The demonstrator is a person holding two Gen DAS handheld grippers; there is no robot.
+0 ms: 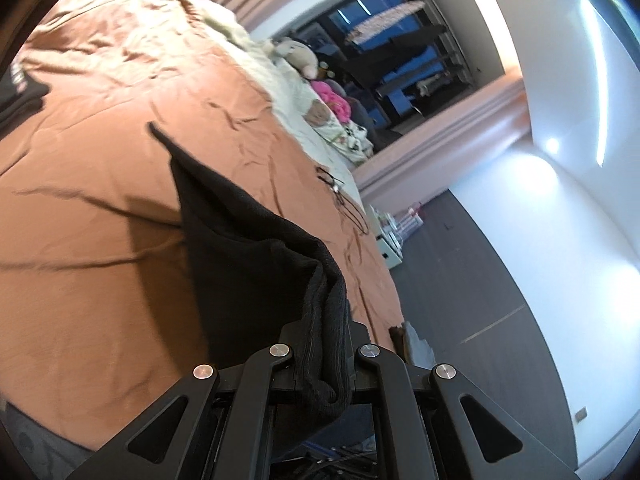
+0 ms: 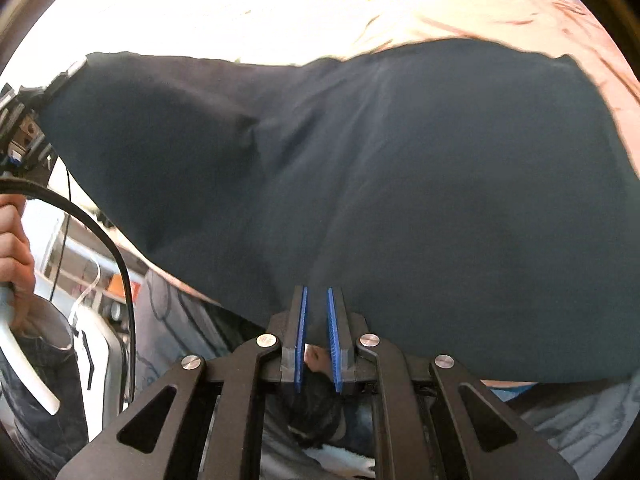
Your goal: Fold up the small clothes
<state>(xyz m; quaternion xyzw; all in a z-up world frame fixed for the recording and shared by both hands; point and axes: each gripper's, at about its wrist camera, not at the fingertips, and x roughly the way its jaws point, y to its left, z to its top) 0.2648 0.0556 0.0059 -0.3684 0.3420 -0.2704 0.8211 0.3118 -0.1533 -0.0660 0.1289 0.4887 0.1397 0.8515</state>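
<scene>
A small black garment [image 1: 240, 248] hangs in the air above the brown bed cover [image 1: 100, 160] and casts a shadow on it. My left gripper [image 1: 324, 332] is shut on a bunched, ribbed edge of it. In the right wrist view the same black garment [image 2: 400, 180] spreads wide across the picture, stretched between both grippers. My right gripper [image 2: 316, 296] pinches its lower edge at the tips of the blue pads [image 2: 301, 340]. The left gripper [image 2: 44, 92] shows at the far left holding the other corner, with a person's hand [image 2: 16, 240] below it.
Another dark folded garment [image 1: 20, 92] lies at the bed's left edge. A cream blanket [image 1: 288, 88], a plush toy [image 1: 300, 54] and a pink item [image 1: 334, 98] line the far side. Thin dark cords [image 1: 336, 188] lie on the cover. Grey floor [image 1: 480, 280] is to the right.
</scene>
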